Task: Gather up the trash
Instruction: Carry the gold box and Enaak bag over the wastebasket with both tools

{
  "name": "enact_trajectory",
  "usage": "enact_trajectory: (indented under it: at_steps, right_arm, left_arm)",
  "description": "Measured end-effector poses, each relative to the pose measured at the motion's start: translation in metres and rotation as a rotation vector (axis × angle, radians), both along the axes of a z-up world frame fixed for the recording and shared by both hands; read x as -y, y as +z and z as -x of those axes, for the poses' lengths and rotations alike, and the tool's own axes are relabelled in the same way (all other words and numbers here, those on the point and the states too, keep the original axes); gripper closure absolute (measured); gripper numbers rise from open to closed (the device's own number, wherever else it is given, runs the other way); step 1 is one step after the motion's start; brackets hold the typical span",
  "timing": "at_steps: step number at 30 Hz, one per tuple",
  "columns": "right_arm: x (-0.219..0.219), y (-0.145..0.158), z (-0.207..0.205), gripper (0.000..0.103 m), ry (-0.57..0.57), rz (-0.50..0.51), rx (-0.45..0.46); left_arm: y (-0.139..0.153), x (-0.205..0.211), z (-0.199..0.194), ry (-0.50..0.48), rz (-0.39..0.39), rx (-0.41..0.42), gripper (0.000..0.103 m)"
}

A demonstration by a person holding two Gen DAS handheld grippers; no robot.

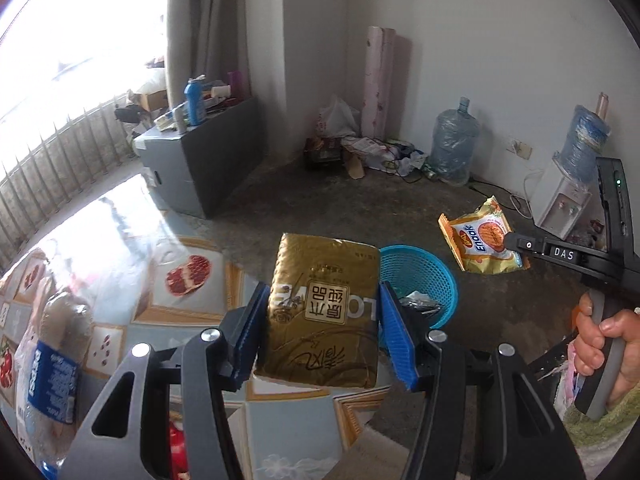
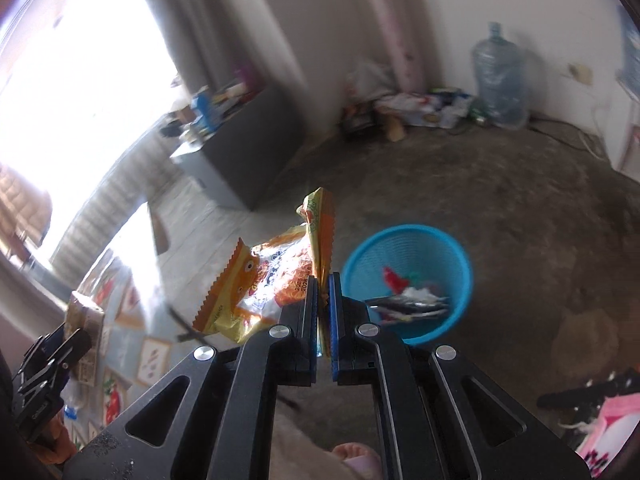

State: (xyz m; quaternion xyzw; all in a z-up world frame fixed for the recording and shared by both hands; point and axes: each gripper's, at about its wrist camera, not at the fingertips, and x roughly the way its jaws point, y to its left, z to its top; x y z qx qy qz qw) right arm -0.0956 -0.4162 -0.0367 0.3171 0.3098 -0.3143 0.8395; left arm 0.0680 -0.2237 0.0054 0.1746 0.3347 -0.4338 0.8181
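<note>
My left gripper point(image 1: 322, 332) is shut on a gold box with Chinese print point(image 1: 324, 308), held above the table edge, left of the blue mesh trash basket point(image 1: 424, 276). My right gripper point(image 2: 323, 300) is shut on an orange Enaak snack wrapper point(image 2: 264, 284), held in the air left of the basket point(image 2: 412, 280). In the left wrist view the wrapper point(image 1: 482, 240) and the right gripper point(image 1: 516, 242) hang to the right of the basket. The basket stands on the floor and holds several bits of trash. The gold box also shows at the far left of the right wrist view point(image 2: 82, 312).
A table with a fruit-print cloth point(image 1: 132, 272) carries a Pepsi bottle point(image 1: 52, 364) at its left. A grey cabinet point(image 1: 204, 156) stands by the window. Water jugs point(image 1: 454, 144), a dispenser point(image 1: 562, 204) and floor clutter point(image 1: 372, 152) line the far wall.
</note>
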Motion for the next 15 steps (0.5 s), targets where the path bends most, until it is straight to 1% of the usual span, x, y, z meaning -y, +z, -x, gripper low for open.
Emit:
enact_trajectory:
  at_steps: [2, 6, 8, 13, 15]
  right_arm:
    - [0.015, -0.01, 0.01, 0.099, -0.046, -0.015, -0.01]
    - [0.041, -0.031, 0.025, 0.099, -0.125, -0.06, -0.032]
    - [0.051, -0.043, 0.026, 0.099, -0.144, -0.082, -0.045]
    - [0.08, -0.076, 0.015, 0.099, -0.166, -0.151, -0.073]
    - [0.096, -0.094, 0.007, 0.099, -0.165, -0.198, -0.084]
  left_arm:
    - [-0.005, 0.022, 0.002, -0.044, -0.015, -0.021, 0.05]
    - [-0.02, 0.067, 0.004, -0.123, -0.048, -0.095, 0.049]
    - [-0.028, 0.089, 0.002, -0.146, -0.063, -0.121, 0.049]
    - [-0.049, 0.161, -0.01, -0.201, -0.112, -0.221, 0.049]
    - [-0.062, 0.194, -0.013, -0.218, -0.149, -0.233, 0.049]
